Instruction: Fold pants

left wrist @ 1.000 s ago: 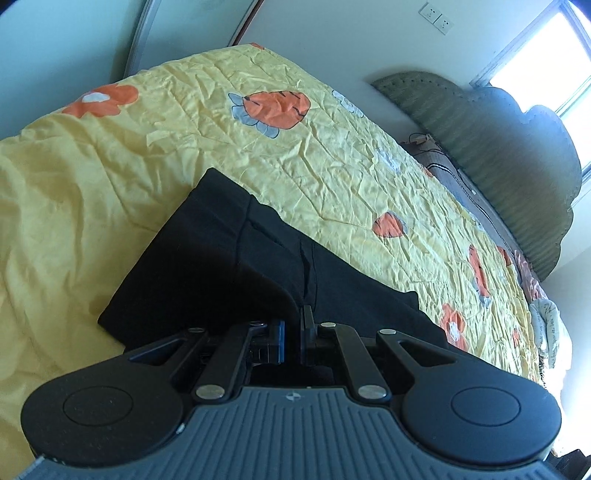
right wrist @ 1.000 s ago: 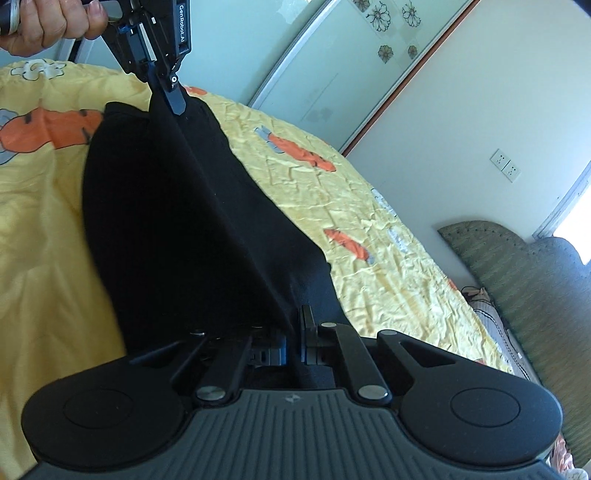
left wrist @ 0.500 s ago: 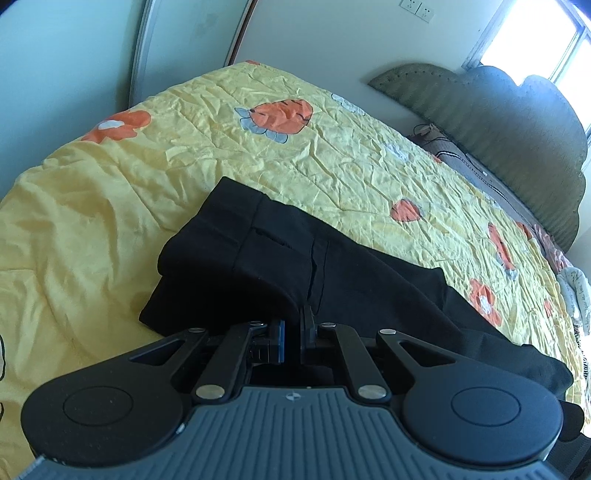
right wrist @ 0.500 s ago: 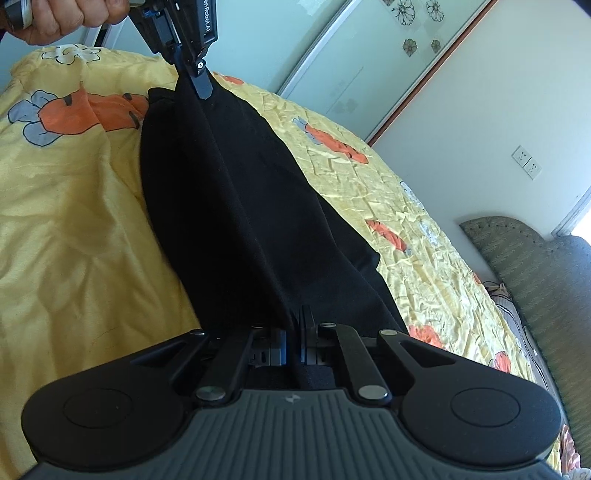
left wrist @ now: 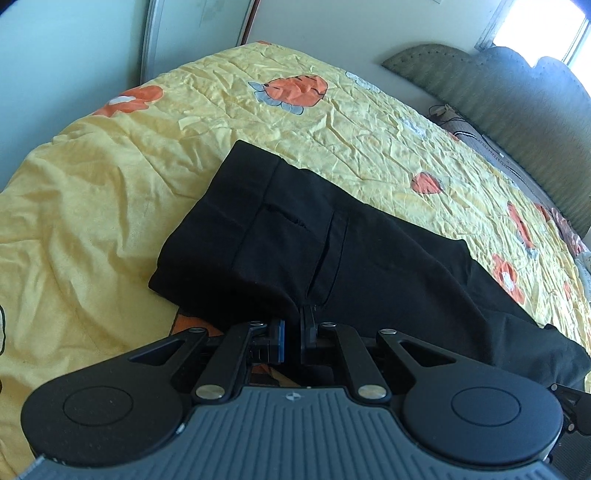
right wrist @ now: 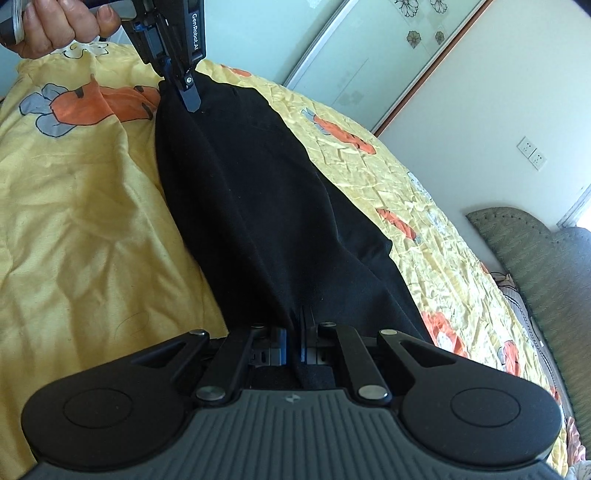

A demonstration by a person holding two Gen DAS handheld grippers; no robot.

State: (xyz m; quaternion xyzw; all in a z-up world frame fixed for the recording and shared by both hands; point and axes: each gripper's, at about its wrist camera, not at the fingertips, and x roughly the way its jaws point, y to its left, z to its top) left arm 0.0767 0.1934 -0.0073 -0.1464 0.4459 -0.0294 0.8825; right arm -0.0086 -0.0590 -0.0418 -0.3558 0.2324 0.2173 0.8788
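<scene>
A: Where do we have the black pants [left wrist: 332,251]?

B: They lie spread on the yellow quilt [left wrist: 92,221] with orange flower prints, straight ahead of both tools. Our left gripper [left wrist: 293,325] has its 2 jaws pressed together on a fold of the cloth near the waistband end, which lies just beyond its tips.

A: And our right gripper [right wrist: 293,332]?

B: Its jaws are clamped too, pinching black fabric at the other end; the cloth runs taut away from it towards the left gripper [right wrist: 186,92], seen ahead at the upper left, held by a hand [right wrist: 59,26].

A: What lies past the pants?

B: To the right of both grippers, a padded green headboard [left wrist: 498,96]. Ahead of the right gripper, a sliding door [right wrist: 369,55] with flower decals, and 2 wall sockets [right wrist: 532,153] right of it.
</scene>
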